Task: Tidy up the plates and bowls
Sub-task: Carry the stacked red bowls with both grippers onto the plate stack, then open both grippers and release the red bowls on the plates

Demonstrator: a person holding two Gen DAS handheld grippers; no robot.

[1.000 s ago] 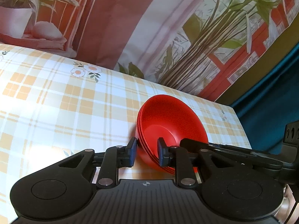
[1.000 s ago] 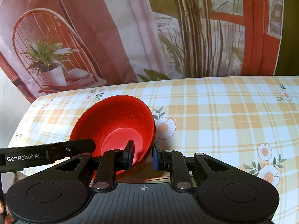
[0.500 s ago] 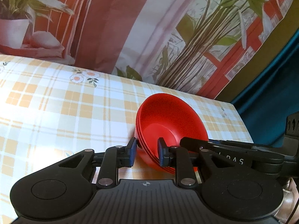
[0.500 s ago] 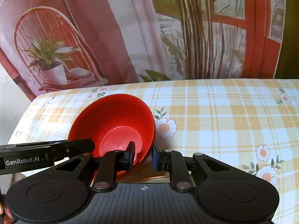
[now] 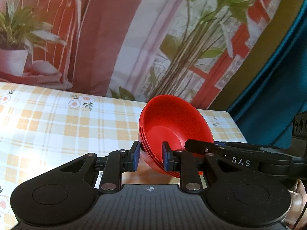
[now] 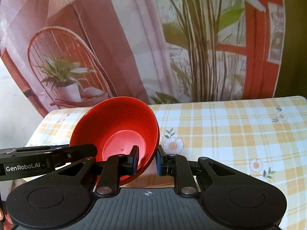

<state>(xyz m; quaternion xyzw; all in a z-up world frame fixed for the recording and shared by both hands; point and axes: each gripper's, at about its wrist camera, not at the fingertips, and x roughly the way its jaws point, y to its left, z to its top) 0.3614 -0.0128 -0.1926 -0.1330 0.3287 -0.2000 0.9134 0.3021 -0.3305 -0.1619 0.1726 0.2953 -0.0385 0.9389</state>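
Left tool (image 5: 149, 158): we see its blue pads clamped on the near rim of the stack of red bowls (image 5: 172, 126), one pad outside, one inside.
Right tool (image 6: 146, 160): we see it pinching the rim on the stack's opposite side.
Bowls: nested, tilted, held between both tools above the counter (image 6: 230, 126).
Counter: covered in a yellow plaid cloth with flowers.
Backdrop (image 5: 119, 38): printed curtain behind the counter.
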